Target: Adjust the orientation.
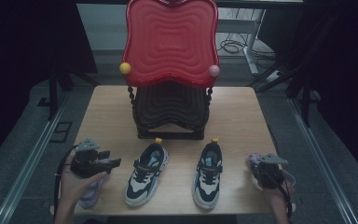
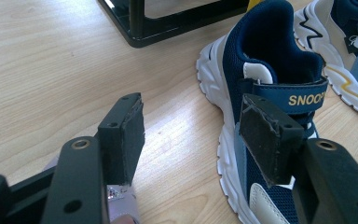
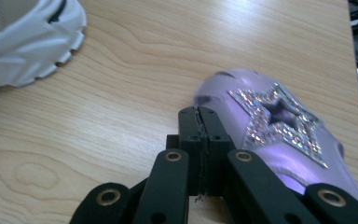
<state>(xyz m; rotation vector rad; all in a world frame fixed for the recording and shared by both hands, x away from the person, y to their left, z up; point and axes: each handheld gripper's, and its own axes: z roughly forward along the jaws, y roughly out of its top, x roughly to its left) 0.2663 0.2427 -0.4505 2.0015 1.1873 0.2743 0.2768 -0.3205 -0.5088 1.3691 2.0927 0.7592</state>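
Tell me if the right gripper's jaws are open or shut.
Shut. The right gripper has its pads pressed together with nothing between them, beside the purple shoe.

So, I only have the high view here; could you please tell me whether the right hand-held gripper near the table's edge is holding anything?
Observer: No. The right hand-held gripper has its jaws pressed shut with nothing between them, beside a shiny lilac shoe.
Operator: Thank you. Is there any decoration on that shoe?
Observer: Yes, a glittery silver star sits on its upper.
Operator: And how is the left hand-held gripper, please?
Observer: The left hand-held gripper has its jaws open and empty, close by a navy-and-white mesh sneaker whose strap shows the yellow letters SNOO.
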